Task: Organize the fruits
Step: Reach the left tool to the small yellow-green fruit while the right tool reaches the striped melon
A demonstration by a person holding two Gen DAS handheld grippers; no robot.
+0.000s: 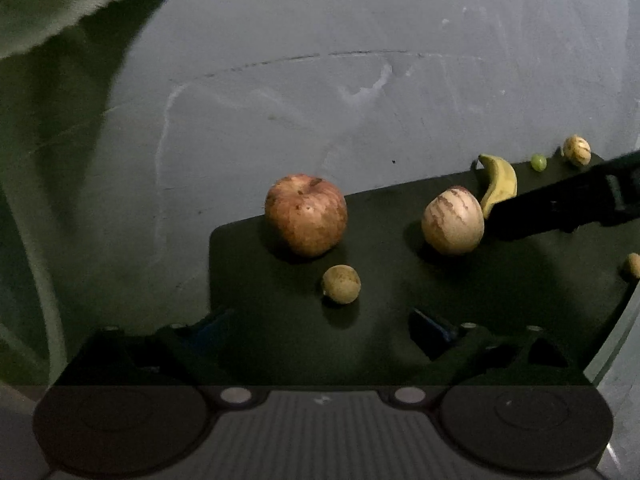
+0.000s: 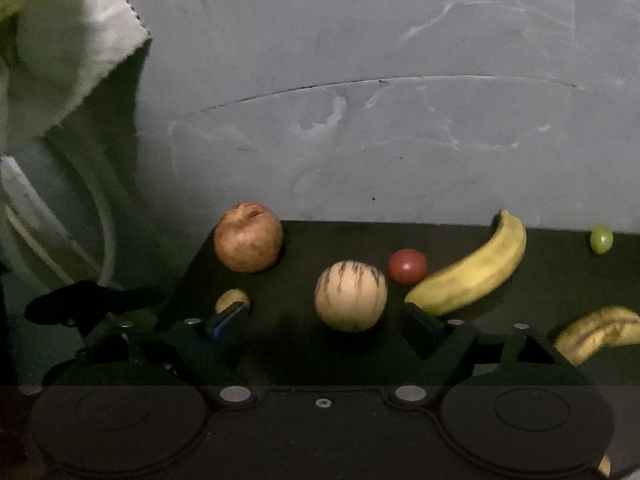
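Right gripper [image 2: 324, 320] stands open around the striped melon [image 2: 351, 295], mid-desk [image 2: 560, 264]; left gripper [image 1: 320, 328] hangs open near the small fruit [image 1: 341, 284]. I worry an off-centre squeeze would roll the melon into the tomato [image 2: 407, 266] or banana [image 2: 476, 270].

Setting: a plain domestic room, dimly lit. Indicators: a bare painted wall [image 2: 360, 120], scuffed and marked by a long hairline crack, stands directly behind a dark tabletop [image 2: 304, 344]. Left of the tabletop hangs a pale cloth [image 2: 80, 60] with a pinked edge, beside a curved white tube [image 2: 102, 216]. Loose fruit lies on the tabletop, including an apple [image 2: 248, 237] and a banana [image 2: 476, 268].
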